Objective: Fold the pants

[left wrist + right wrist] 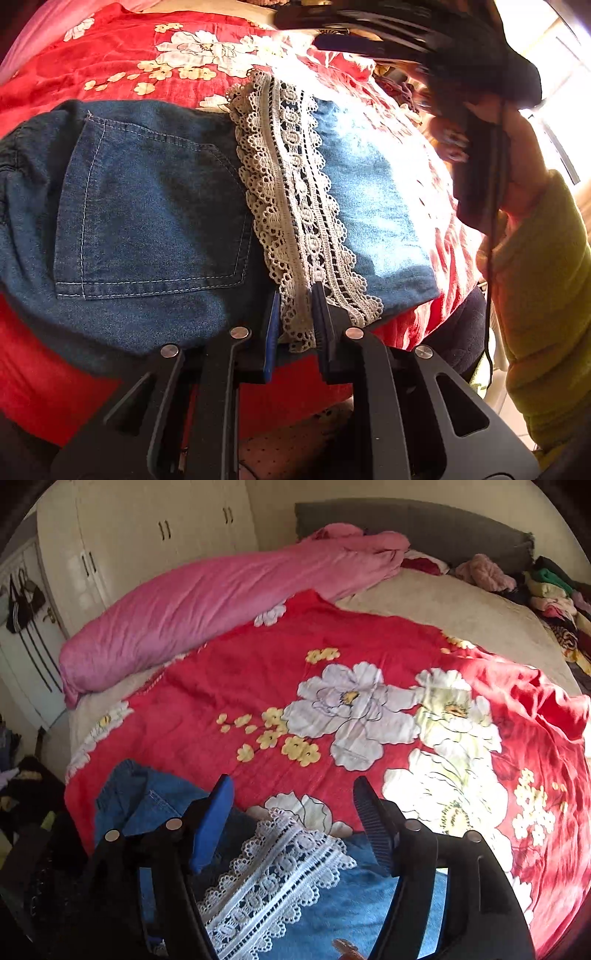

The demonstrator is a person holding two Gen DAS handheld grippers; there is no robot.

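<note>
Pinching the lace trim (295,206) on the folded denim pants (147,206): left gripper (295,314) | right gripper (295,819) released, hovering over the lace, floral blanket (332,646) beyond

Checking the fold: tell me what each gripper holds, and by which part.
The left gripper pinches the cream crochet lace trim of the folded blue denim pants at its near end. The right gripper stands open, holding nothing.
</note>
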